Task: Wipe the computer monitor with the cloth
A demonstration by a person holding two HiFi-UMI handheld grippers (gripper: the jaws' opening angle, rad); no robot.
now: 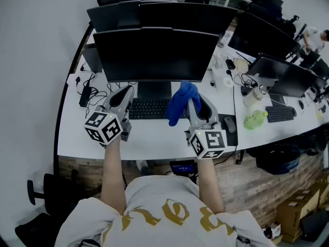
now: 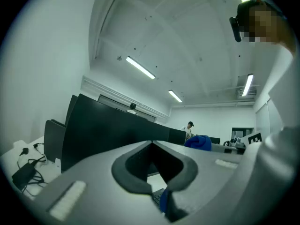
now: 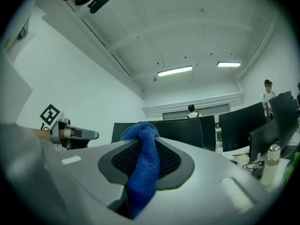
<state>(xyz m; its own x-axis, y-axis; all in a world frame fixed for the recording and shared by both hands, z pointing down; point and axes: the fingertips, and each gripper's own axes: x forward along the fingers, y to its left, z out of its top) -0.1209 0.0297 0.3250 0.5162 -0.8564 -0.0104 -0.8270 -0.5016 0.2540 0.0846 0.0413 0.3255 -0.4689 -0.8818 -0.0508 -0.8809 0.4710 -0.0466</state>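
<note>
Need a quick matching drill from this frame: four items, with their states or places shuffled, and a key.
Items:
1. blue cloth
2. left gripper
3. keyboard
4. monitor

States or places:
a. dark screen, upright at the back of the desk
b. flat on the desk, just in front of the screen
c. clamped in the right gripper, hanging over it
d. jaws together, nothing held

Pairs: 1-c, 2-d, 3-b, 4-a
</note>
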